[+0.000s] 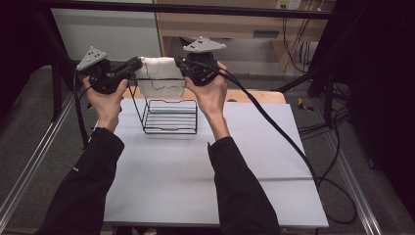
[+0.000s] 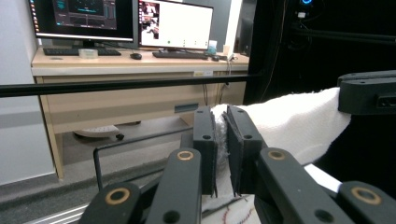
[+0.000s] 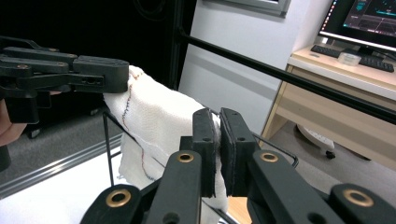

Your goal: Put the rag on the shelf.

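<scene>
Two hands hold a white cloth (image 1: 160, 76) stretched above a black wire rack (image 1: 169, 116) on a white desk (image 1: 195, 176); the left claw (image 1: 138, 64) and right claw (image 1: 180, 63) each pinch an upper corner.

1. white cloth (image 1: 160, 77): a woven towel with a thin dark stitched line, held up by its two top corners and hanging spread at the upper centre of the high view.
2. its lower part drapes over the top bar of the black wire rack (image 1: 169, 117), which stands upright just below it.
</scene>
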Demonstrator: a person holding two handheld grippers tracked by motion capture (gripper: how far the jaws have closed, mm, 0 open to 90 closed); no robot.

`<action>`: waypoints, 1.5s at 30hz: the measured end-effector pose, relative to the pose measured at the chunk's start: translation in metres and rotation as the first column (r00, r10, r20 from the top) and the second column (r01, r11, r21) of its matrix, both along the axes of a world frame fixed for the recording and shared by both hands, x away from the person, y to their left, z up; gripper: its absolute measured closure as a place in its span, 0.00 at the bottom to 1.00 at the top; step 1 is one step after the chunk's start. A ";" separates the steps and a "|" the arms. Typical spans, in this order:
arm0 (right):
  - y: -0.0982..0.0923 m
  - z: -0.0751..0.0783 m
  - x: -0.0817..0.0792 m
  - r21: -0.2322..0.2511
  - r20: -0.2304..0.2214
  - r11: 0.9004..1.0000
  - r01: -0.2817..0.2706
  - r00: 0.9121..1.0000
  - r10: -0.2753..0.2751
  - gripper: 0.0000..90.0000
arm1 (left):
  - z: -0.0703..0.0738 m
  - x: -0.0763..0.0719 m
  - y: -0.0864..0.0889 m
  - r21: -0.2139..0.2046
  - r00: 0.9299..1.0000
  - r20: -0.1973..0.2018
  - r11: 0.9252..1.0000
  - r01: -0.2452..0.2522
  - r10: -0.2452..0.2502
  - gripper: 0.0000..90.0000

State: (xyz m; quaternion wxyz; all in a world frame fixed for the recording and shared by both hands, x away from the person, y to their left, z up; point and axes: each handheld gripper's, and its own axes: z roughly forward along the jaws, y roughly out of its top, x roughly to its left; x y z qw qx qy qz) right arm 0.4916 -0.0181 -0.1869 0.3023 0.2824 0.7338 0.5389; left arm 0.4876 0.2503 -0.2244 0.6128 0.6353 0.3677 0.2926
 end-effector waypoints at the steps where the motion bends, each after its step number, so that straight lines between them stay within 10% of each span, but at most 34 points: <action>1: 0.000 0.000 -0.001 -0.004 -0.001 1.000 -0.002 1.000 0.002 0.95 | -0.001 -0.001 0.000 0.000 1.000 -0.003 1.000 0.004 -0.004 0.92; 21: -0.007 -0.027 -0.021 -0.019 -0.050 0.998 -0.055 0.997 0.054 0.95 | -0.015 -0.027 0.002 0.072 0.997 -0.066 0.997 0.038 -0.033 0.86; 30: -0.008 -0.036 -0.025 -0.025 -0.057 0.997 -0.066 0.996 0.065 0.95 | 0.016 -0.035 0.004 0.107 0.998 -0.051 0.994 0.029 -0.023 0.81; 45: -0.009 -0.043 -0.027 -0.037 -0.071 0.996 -0.080 0.994 0.078 0.93 | 0.002 -0.017 -0.013 0.188 0.976 -0.210 0.978 0.096 -0.055 1.00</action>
